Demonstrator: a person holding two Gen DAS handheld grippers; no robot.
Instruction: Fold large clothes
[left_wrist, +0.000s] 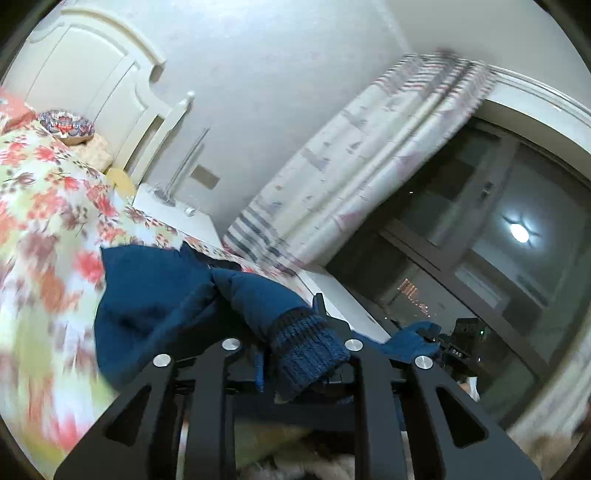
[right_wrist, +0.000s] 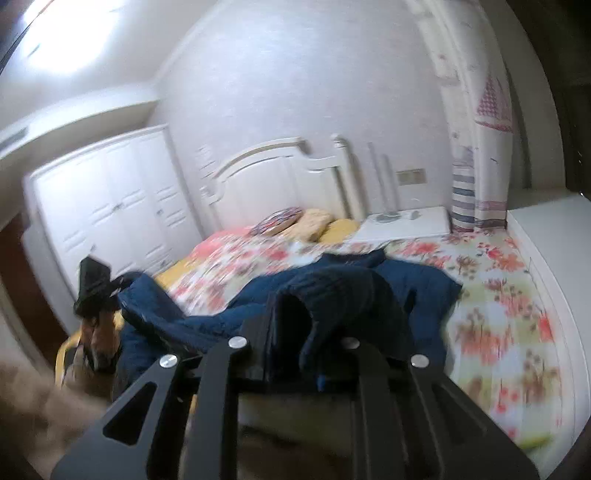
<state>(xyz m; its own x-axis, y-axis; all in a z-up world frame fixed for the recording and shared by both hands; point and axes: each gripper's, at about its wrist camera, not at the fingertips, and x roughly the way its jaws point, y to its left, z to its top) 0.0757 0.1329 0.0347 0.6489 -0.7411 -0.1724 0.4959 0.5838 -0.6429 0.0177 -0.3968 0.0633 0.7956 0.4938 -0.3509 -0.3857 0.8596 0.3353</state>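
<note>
Lifting the blue jacket (right_wrist: 388, 291) off the bed (right_wrist: 509, 332) looks like the step in hand, and doing it well depends on both grips staying firm. The left tool (left_wrist: 295, 369) is clamped narrow on a sleeve, with the ribbed knit cuff (left_wrist: 306, 354) bunched between its jaws. The right tool (right_wrist: 295, 369) is likewise pinched tight on a dark fold of the same jacket, though motion blur hides exactly which part it has. Most of the garment lies crumpled across the floral bedspread near the foot edge of the bed, draping toward both tools; in the right wrist view the other tool (right_wrist: 94, 284) shows at the jacket's left end.

To do this well, I judge the two grips should rise together and draw apart sideways until the cloth hangs flat between them, without twisting either wrist. Pulling unevenly could drag the bulk off the foot edge or slip the thick cuff free.
</note>
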